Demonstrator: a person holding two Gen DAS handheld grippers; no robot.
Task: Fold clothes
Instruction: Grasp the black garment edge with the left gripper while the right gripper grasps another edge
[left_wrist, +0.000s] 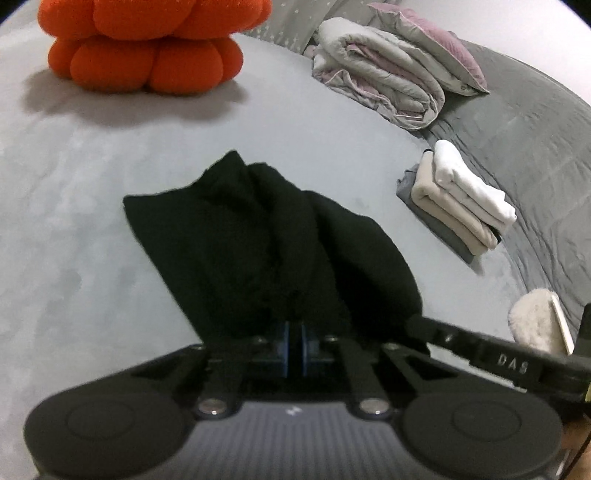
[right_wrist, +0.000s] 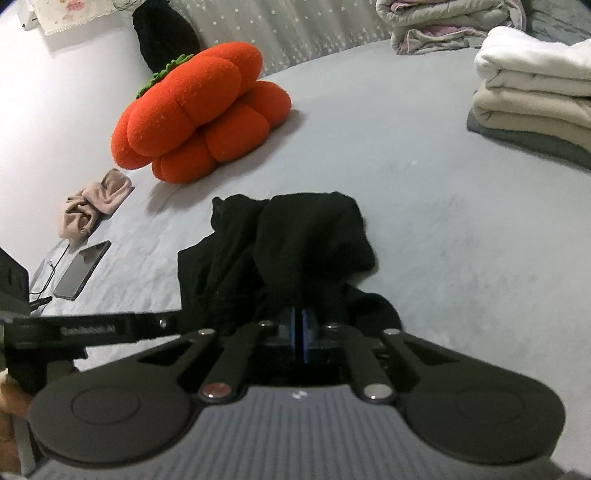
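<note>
— Here, what are you holding?

— A black garment, bunched and creased, lying on the grey bedsheet straight ahead of both my grippers. My left gripper is clenched on its near edge, and my right gripper is clenched on the same edge further along; the dark cloth runs right into both sets of closed jaws. In the left wrist view the other gripper's arm reaches in from the right, so the two grips sit close together.

— How do you make this fold a good one?

— I judge the step to be lifting the near edge and carrying it over. I would keep both grippers level with each other, draw them apart until the edge is taut, then lay it forward evenly so the lumps flatten. The risk is that the heaped far part drags and folds crooked.

— And around it?

— Beyond my left gripper, to the right, a stack of folded clothes, white on beige on grey. Far ahead, an orange pumpkin cushion. Left of my right gripper, a tablet and a crumpled beige cloth.
</note>
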